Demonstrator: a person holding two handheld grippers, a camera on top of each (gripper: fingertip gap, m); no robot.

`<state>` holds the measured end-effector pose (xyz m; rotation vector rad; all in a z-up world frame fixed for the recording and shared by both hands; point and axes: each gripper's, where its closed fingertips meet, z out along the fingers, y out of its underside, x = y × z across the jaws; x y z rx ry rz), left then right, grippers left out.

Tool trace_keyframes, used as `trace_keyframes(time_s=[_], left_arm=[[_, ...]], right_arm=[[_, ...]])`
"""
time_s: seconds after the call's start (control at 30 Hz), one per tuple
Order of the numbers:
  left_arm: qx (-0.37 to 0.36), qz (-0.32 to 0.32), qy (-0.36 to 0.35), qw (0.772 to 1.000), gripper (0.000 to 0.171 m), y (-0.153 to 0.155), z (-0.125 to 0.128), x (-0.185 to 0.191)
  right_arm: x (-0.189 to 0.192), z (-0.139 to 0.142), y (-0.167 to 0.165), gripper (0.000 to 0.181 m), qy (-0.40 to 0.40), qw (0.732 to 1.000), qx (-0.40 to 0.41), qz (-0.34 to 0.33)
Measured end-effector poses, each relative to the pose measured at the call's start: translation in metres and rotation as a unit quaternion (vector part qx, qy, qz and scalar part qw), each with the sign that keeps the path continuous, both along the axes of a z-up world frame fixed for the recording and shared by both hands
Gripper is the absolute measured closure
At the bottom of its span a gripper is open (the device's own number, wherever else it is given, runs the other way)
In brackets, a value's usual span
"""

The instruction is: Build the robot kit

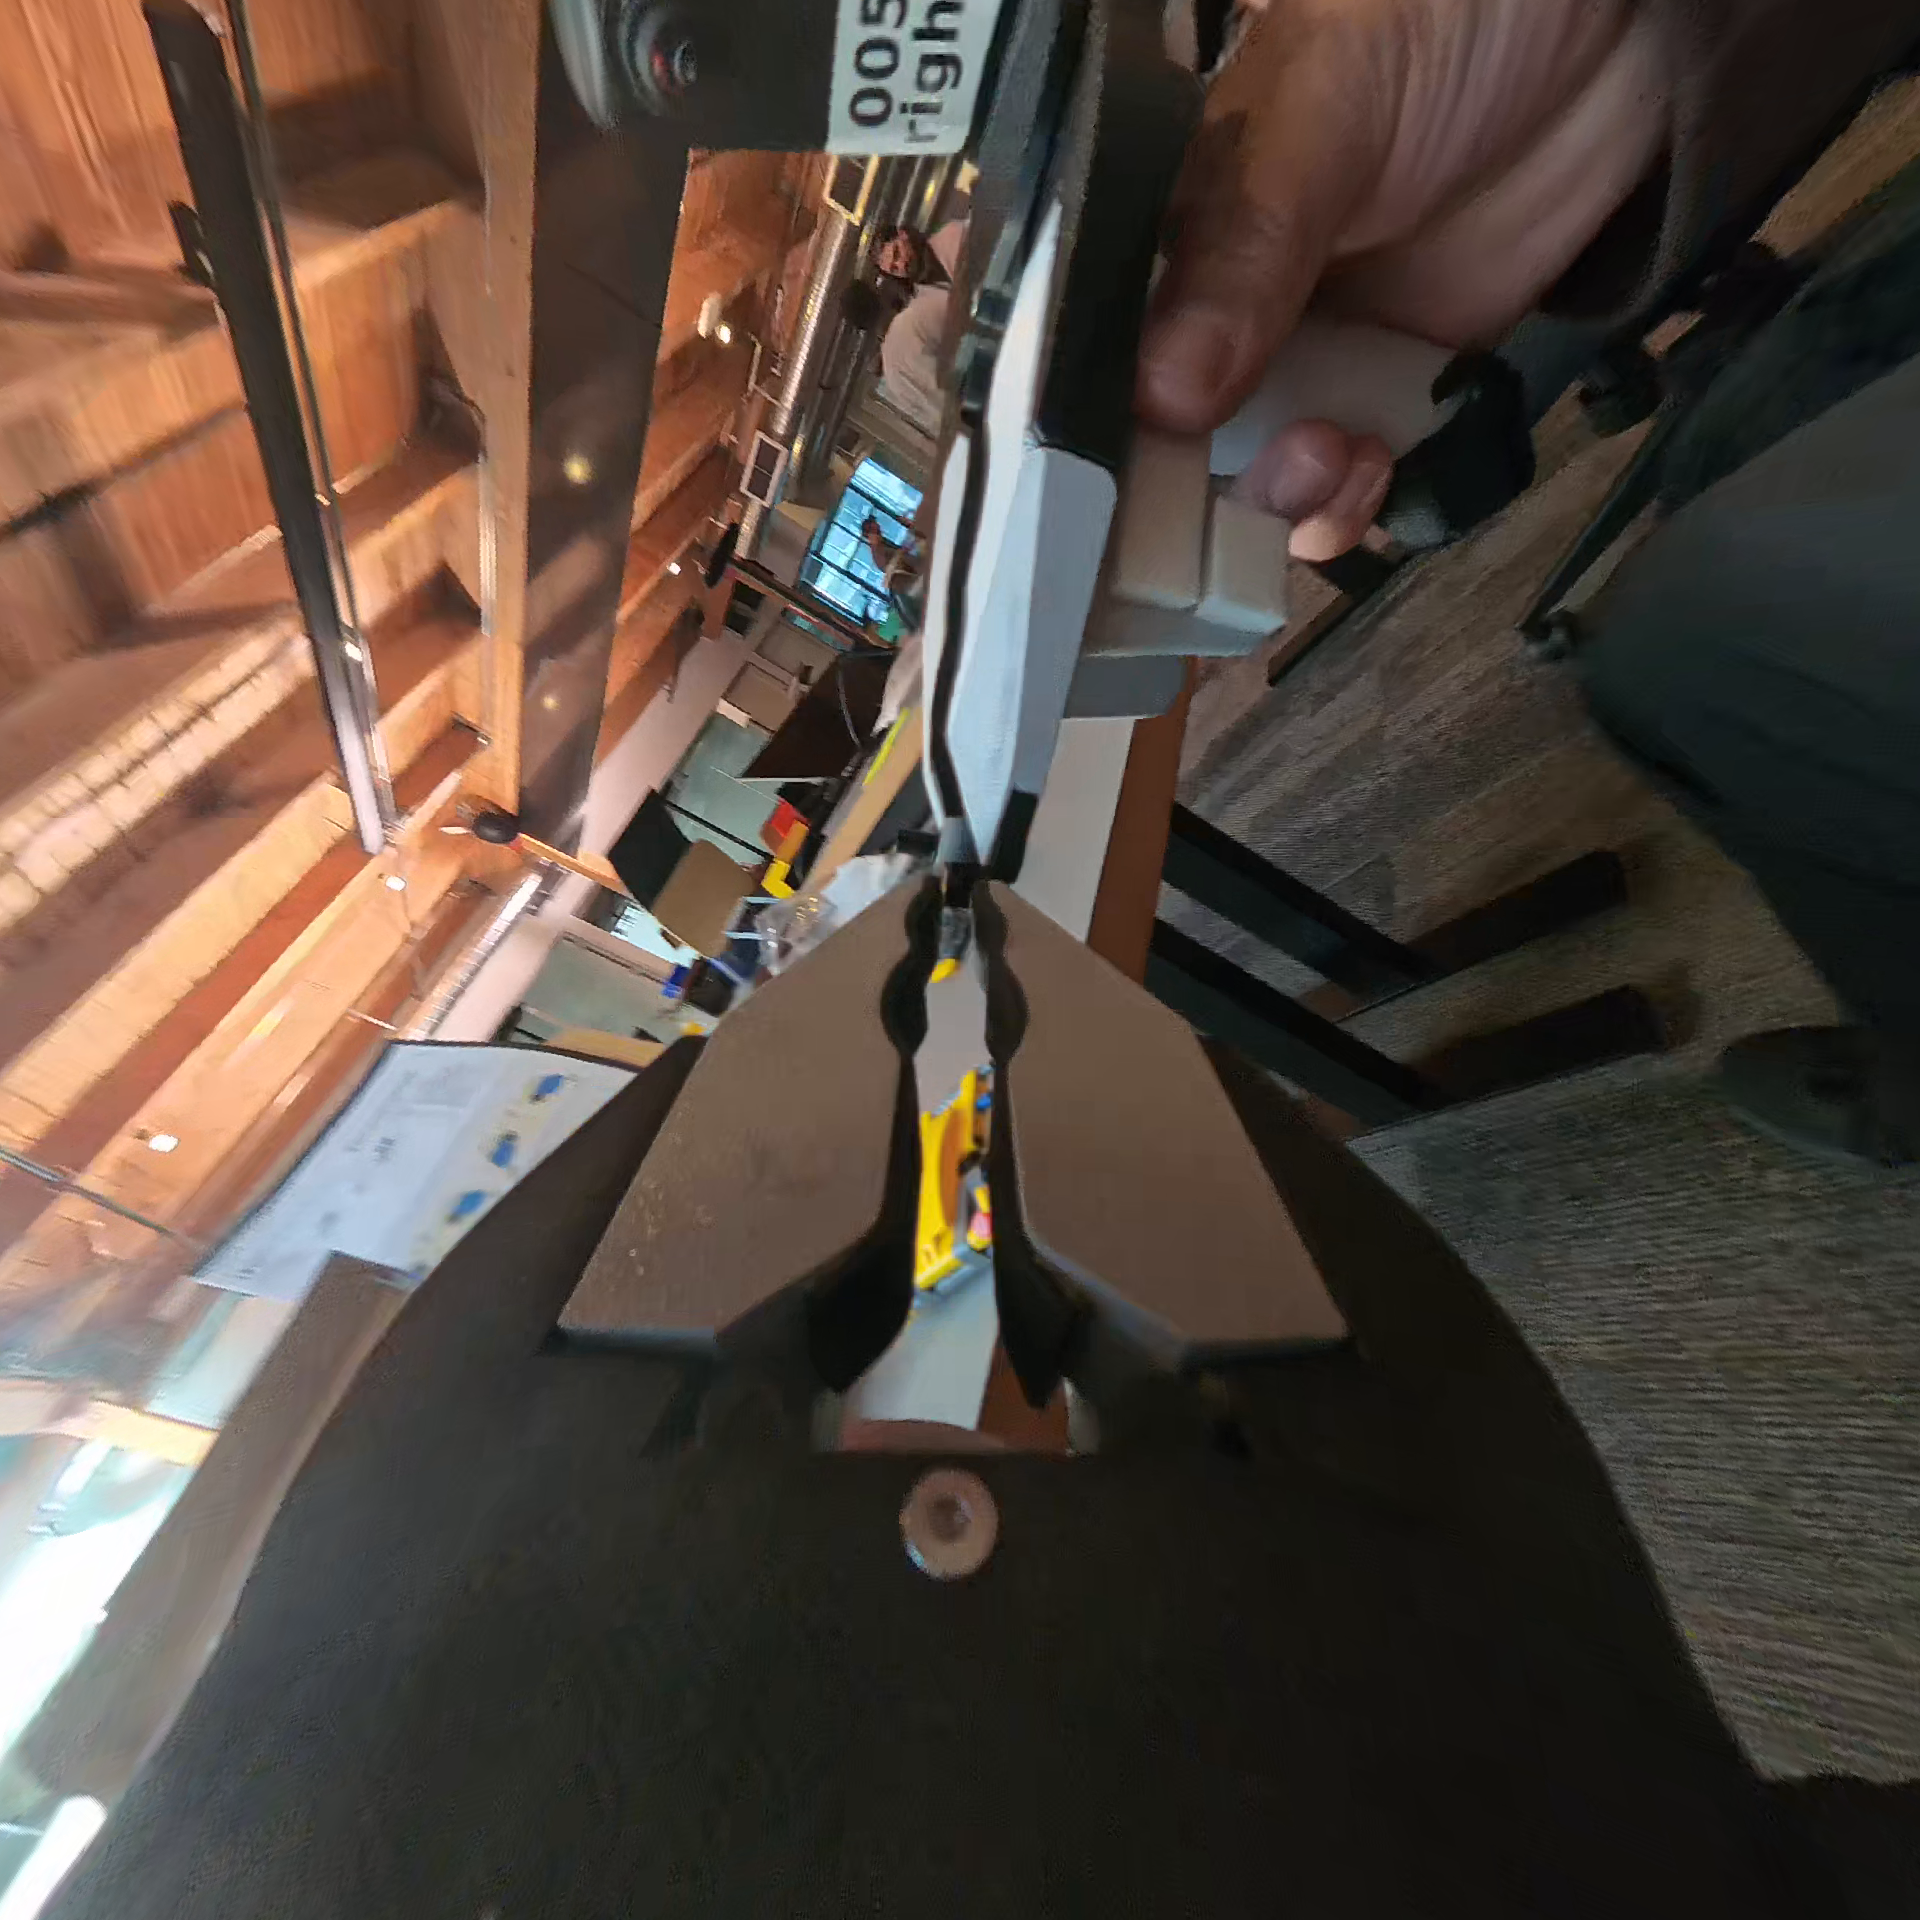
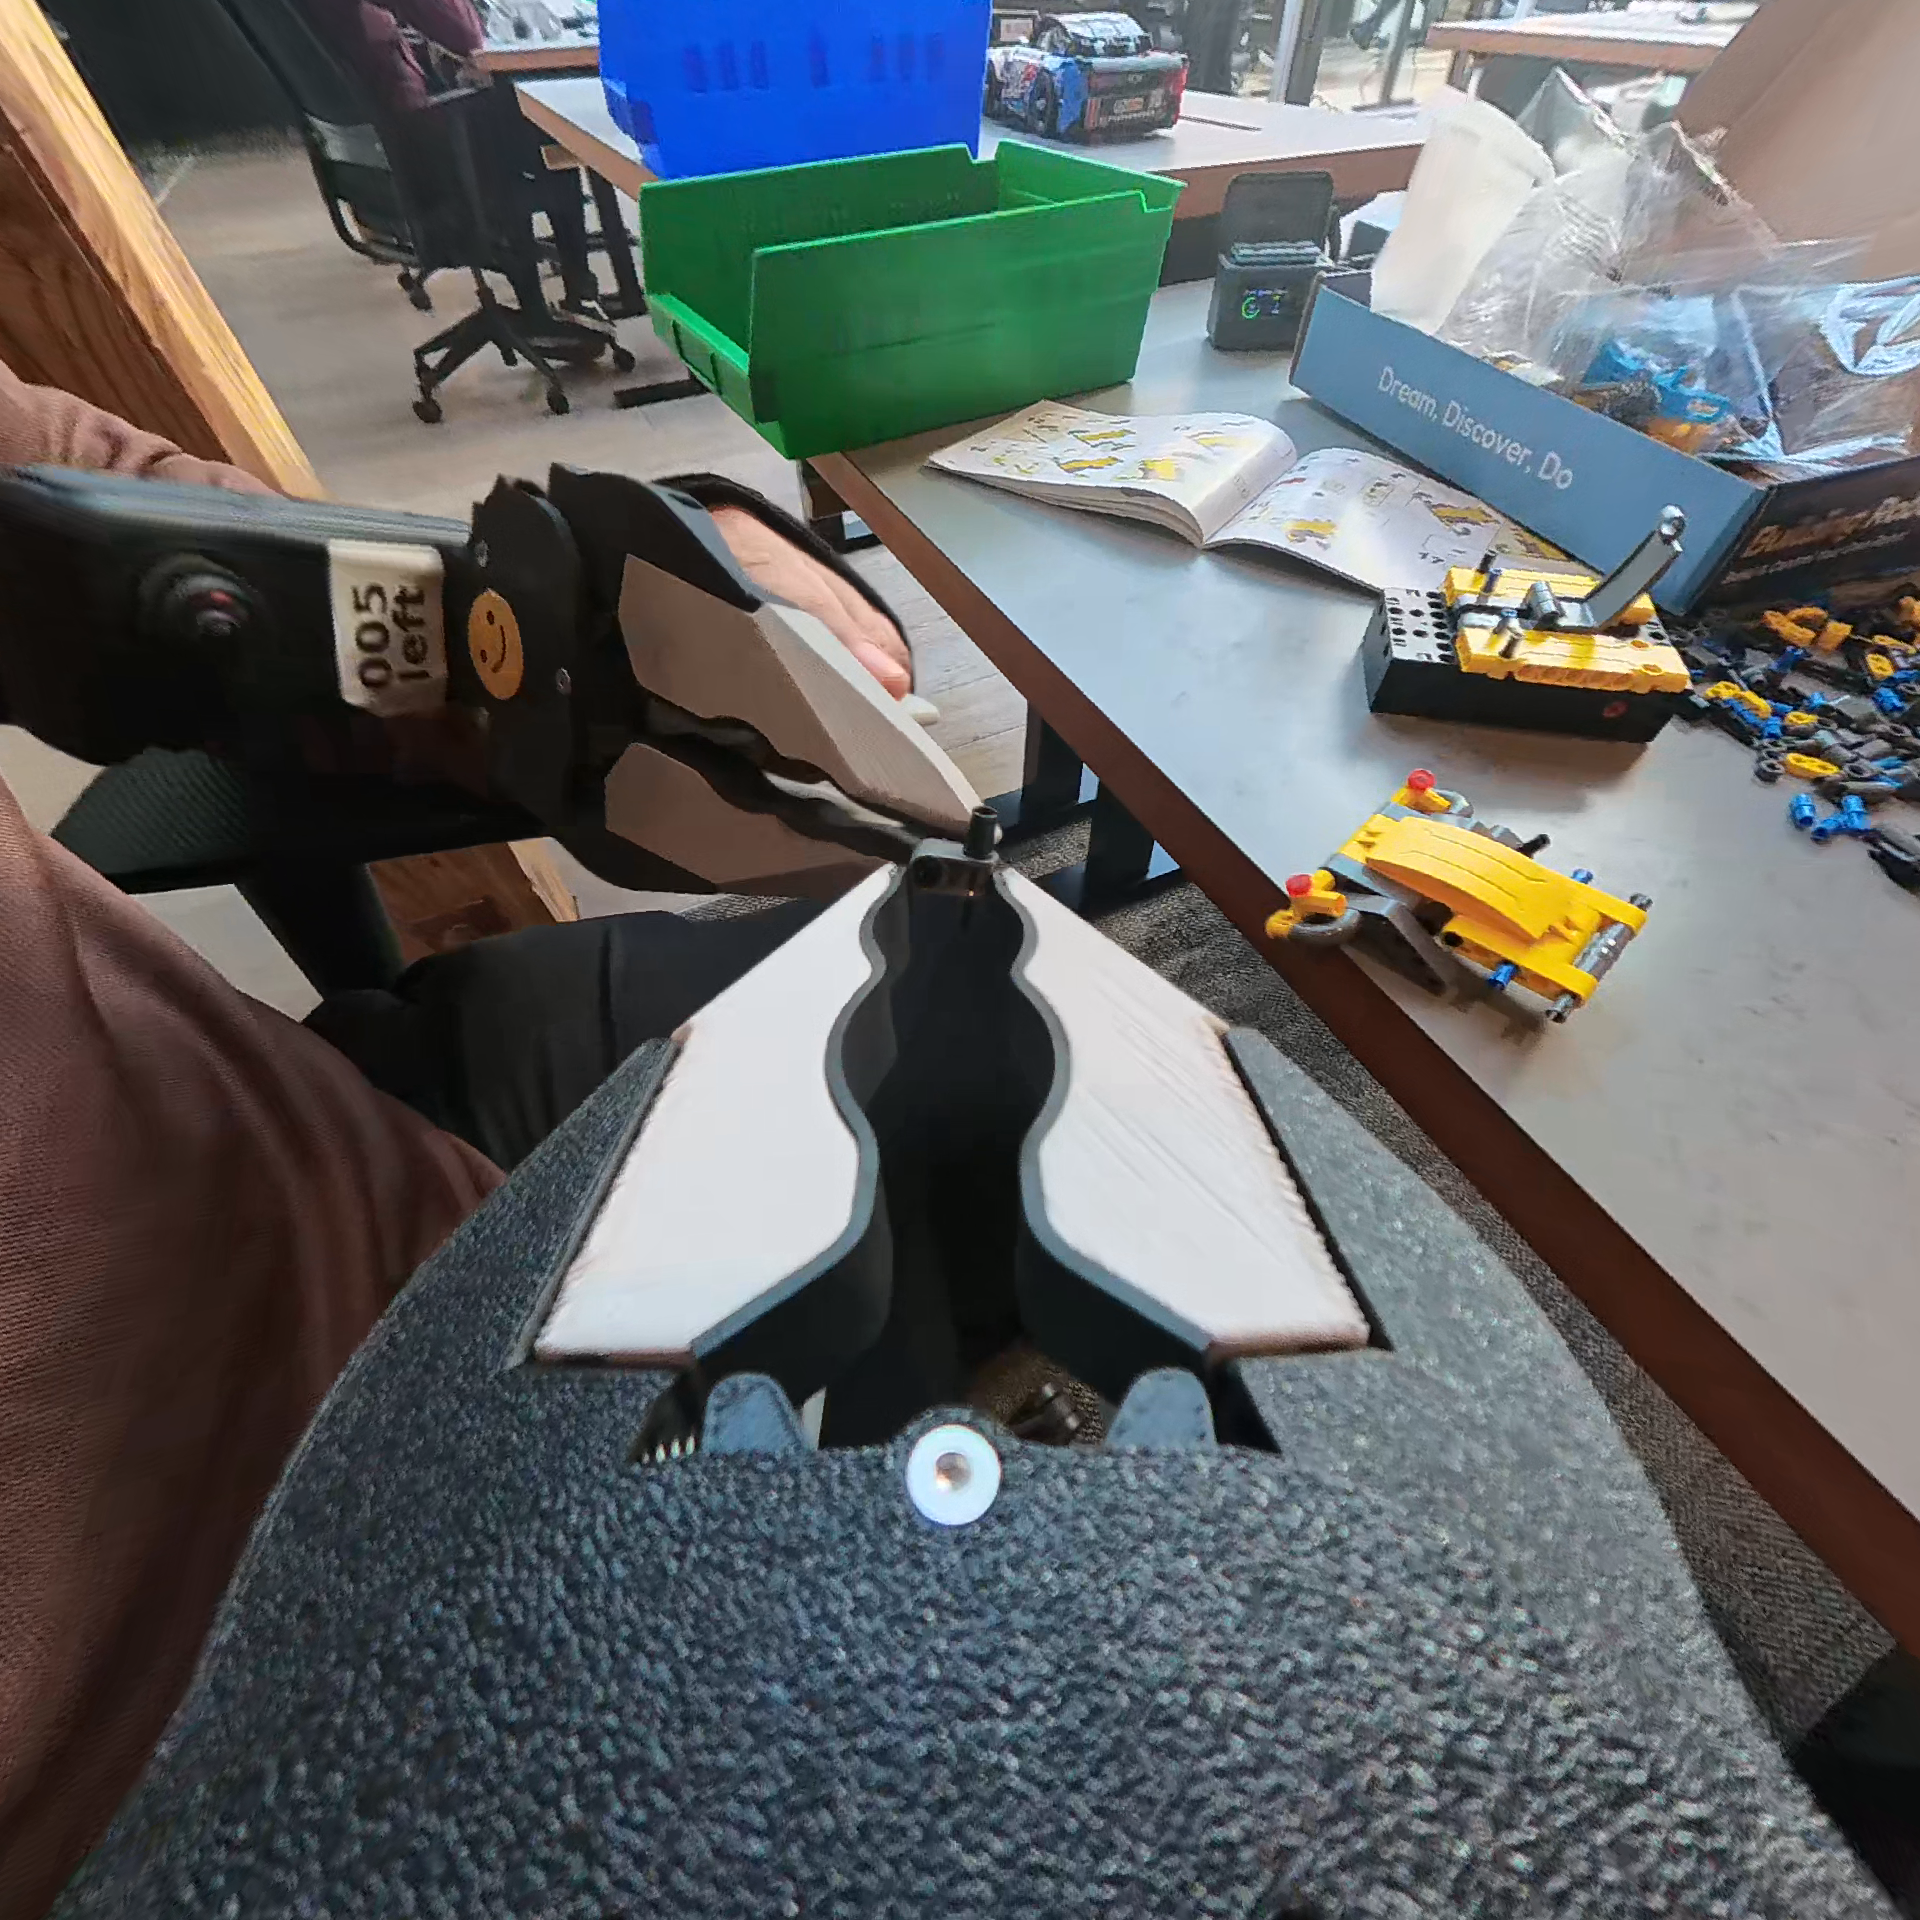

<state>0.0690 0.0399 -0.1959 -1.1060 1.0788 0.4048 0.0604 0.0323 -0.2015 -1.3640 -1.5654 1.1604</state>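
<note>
Right gripper clenched on a small dark connector piece; left gripper clamped shut, tips touching its black pin, off the surface edge. Best kept steady and aligned, judging by the fingertip hold.

My two sets of fingers meet tip to tip off the bench edge, above open floor. On the bench, a yellow brick vehicle sits near the edge; a green bin blocks the far corner.
</note>
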Motion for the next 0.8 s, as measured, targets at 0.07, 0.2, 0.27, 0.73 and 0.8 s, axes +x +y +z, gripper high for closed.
trace_keyframes(time_s=[0.07,0.2,0.27,0.73,0.8], left_arm=[[-0.037,-0.004,-0.040,0.999,0.160,0.004,0.000,-0.003],[-0.162,0.083,-0.103,0.978,0.146,0.048,-0.011,-0.043],[-0.253,0.156,-0.133,0.946,0.130,0.078,-0.026,-0.071],[-0.625,0.217,-0.079,0.745,0.084,0.165,-0.090,-0.085],[-0.636,0.209,-0.064,0.740,0.104,0.163,-0.094,-0.082]], right_arm=[[0.003,-0.006,0.014,0.170,-0.009,1.000,0.010,-0.025],[0.014,-0.013,0.046,0.170,-0.014,0.997,0.002,-0.075],[0.021,-0.018,0.058,0.170,-0.008,0.996,-0.015,-0.092],[0.038,-0.046,0.100,0.170,0.006,0.986,-0.096,-0.138],[0.038,-0.045,0.100,0.170,0.006,0.987,-0.085,-0.136]])
